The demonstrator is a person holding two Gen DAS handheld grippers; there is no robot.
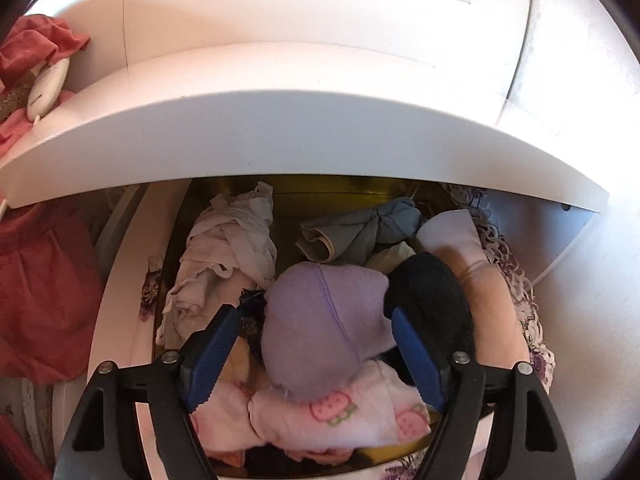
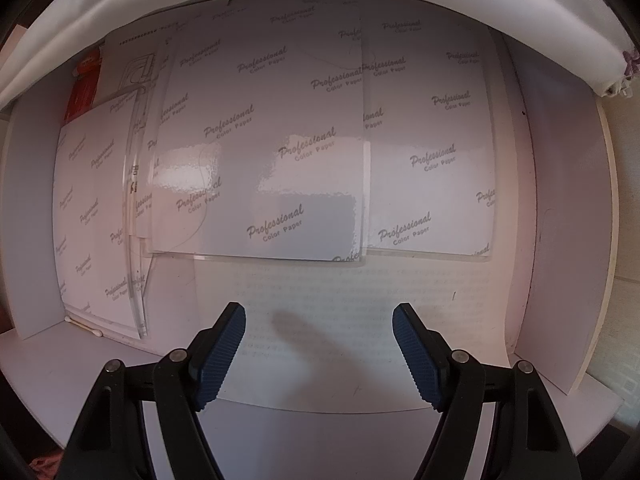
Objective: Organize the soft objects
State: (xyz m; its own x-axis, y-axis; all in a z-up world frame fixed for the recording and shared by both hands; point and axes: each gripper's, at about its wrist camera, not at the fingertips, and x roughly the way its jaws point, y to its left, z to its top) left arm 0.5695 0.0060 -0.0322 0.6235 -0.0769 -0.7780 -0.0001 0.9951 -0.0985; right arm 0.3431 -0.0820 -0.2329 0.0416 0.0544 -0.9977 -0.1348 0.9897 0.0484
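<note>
The lilac sock [image 1: 326,328] sits low in the frame's centre, in the drawer [image 1: 120,280] among other clothes, between the spread left tool [image 1: 316,332]. It looks light and squashy; pinch its bulging middle. The right tool [image 2: 319,320] gapes, empty, over printed paper [image 2: 260,140].

White drawer [image 1: 168,216] — socks [image 1: 320,332], folded garments [image 1: 228,248]

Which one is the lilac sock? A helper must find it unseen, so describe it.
Look into the open drawer under the white shelf. The lilac sock lies near the front, atop pink strawberry-print cloth, beside a black sock. It is the only pale purple piece, with a stitched seam along it.
</note>
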